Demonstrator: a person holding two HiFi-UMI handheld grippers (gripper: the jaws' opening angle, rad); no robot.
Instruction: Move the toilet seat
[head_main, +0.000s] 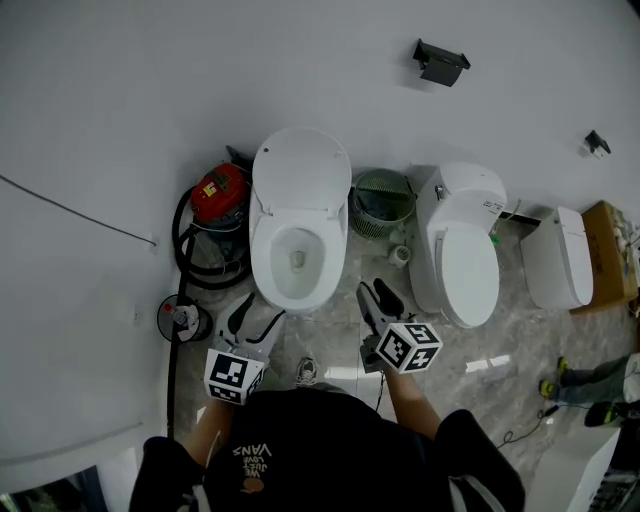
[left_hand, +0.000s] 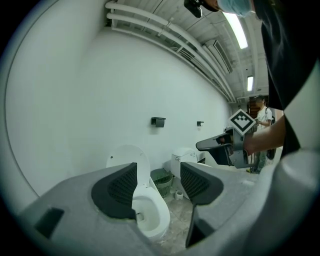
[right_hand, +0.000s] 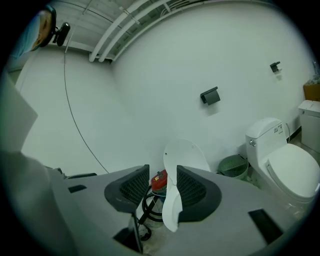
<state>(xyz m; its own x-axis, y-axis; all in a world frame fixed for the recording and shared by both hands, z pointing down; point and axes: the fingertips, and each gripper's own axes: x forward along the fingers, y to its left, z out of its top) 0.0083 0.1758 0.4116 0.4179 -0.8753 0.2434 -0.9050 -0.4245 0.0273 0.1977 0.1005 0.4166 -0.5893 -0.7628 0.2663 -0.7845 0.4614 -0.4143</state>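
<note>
Toilet seat (head_main: 300, 172) is up, tipped back against the wall over the open bowl (head_main: 296, 262); can't separate seat from lid from here. It sits dead ahead of the left tool (head_main: 255, 318), and ahead and off to the left of the right tool (head_main: 377, 298). Neither tool touches it. Left tool: jaws spread, nothing pinched, bowl and raised seat showing through the gap well beyond the tips. Right tool: jaws spread too, a narrower gap, nothing pinched; the toilet's side profile and a red vacuum (head_main: 220, 193) line up in that gap but far off. The vacuum with its black hose (head_main: 190, 255) stands left of the bowl, ahead-left of the left tool. A green basket (head_main: 382, 205) is ahead of the right tool, between the 2 toilets. The 2nd toilet (head_main: 462, 255), lid shut, is ahead-right of the right tool, and a 3rd white unit (head_main: 558, 258) is further right, next to a cardboard box (head_main: 610, 245). A black wall bracket (head_main: 440, 62) hangs high on the wall beyond the right tool. The floor (head_main: 340, 345) under both tools is grey marbled tile.
</note>
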